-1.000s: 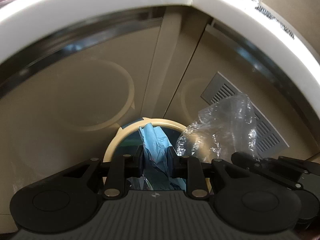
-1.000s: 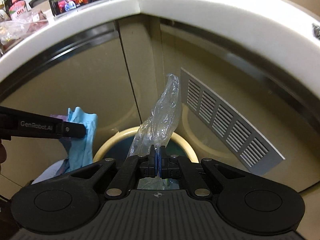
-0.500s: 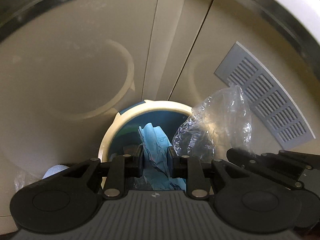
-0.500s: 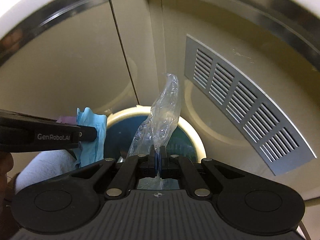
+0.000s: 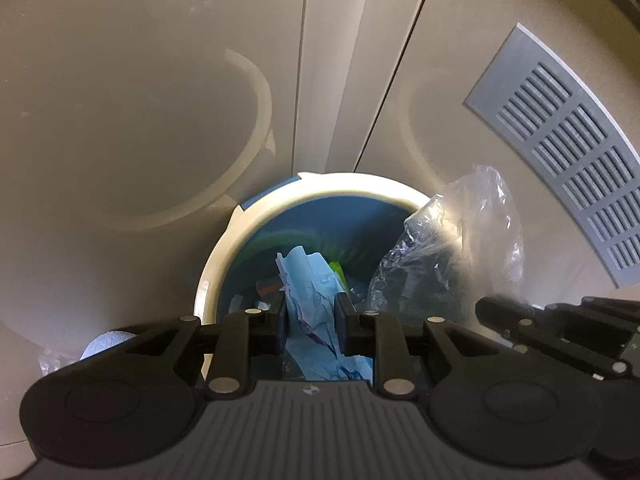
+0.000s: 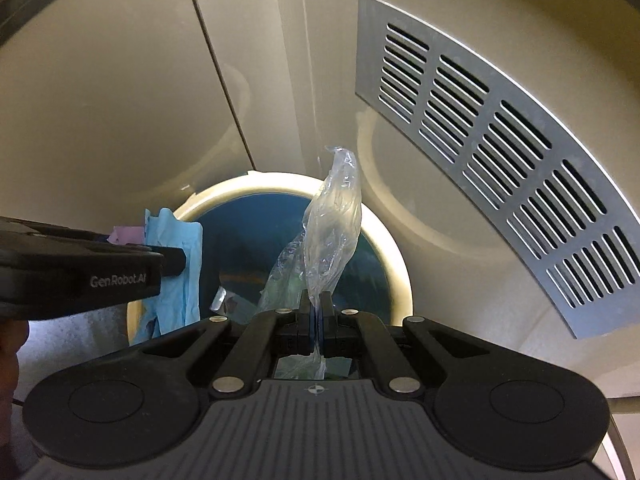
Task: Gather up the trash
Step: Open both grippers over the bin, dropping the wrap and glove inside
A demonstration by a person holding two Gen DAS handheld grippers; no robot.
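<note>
Left gripper (image 5: 310, 322), low in the frame, pinches a crumpled blue paper wad (image 5: 314, 308); right gripper (image 6: 316, 322) is clamped on a clear plastic wrapper (image 6: 330, 236). Both pieces hang over the round bin (image 6: 396, 264) at frame centre, apparently poised for dropping. Beyond, upper right, a grey vent grille (image 6: 500, 152).

Bin (image 5: 224, 236) bottom rim hidden behind left tongs (image 5: 310, 316); vent grille (image 6: 500, 152) cut off at frame edge; bin contents too dark to identify.
</note>
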